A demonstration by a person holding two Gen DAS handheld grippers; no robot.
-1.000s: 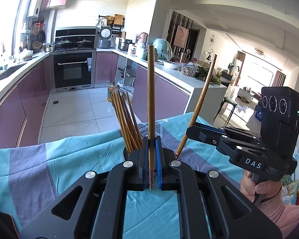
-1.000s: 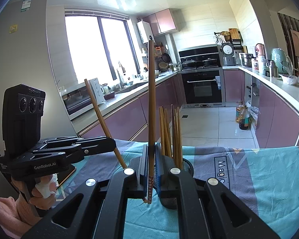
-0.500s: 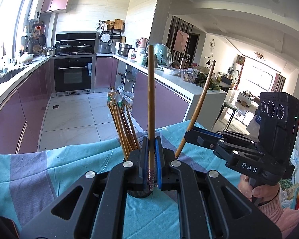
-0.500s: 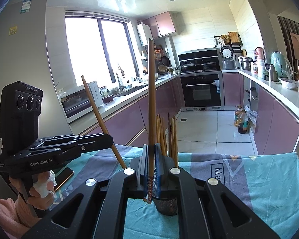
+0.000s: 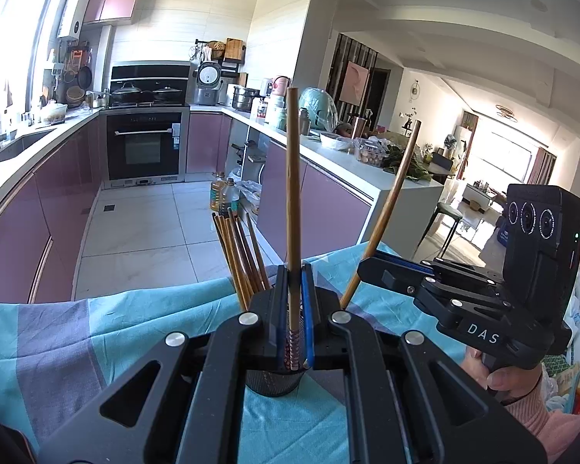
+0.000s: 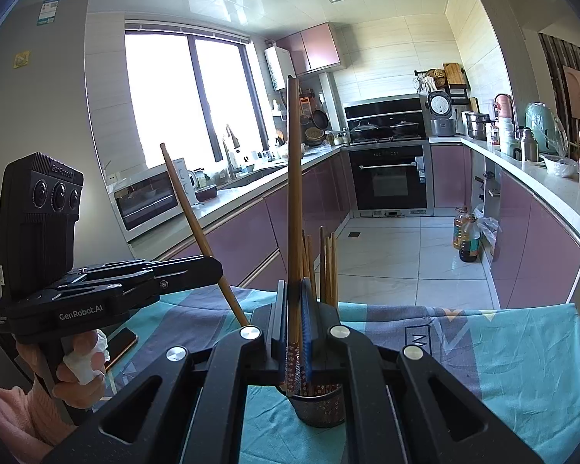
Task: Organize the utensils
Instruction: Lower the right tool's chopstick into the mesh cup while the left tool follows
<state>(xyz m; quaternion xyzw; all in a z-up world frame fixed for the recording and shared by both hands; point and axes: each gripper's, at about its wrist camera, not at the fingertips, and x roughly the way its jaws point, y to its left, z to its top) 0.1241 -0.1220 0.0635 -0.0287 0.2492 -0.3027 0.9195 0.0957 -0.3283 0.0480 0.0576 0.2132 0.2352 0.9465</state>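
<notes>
Currently I have each gripper clamped on one upright chopstick: left gripper [image 5: 295, 332], right gripper [image 6: 294, 342], just above the holder [image 6: 321, 406]. Releasing misaligned risks missing the holder or tipping it.

My left black two-finger gripper [image 5: 294, 309] points forward and slightly downward, its jaws pinched tight on a slim brown wooden chopstick [image 5: 292, 193] that stands almost upright between the blue pads [image 5: 308, 309]. My right black two-finger gripper [image 6: 294, 332] is angled the same way, clamped on a second slim brown wooden chopstick [image 6: 294, 201], also near vertical. In the left wrist view my right hand [image 5: 498, 371] wraps the handle below the gripper body, a pink sleeve [image 5: 537, 421] at the wrist. In the right wrist view my left hand [image 6: 79, 371] grips its handle, with white tissue wrapped over the fingers [image 6: 83, 365].
</notes>
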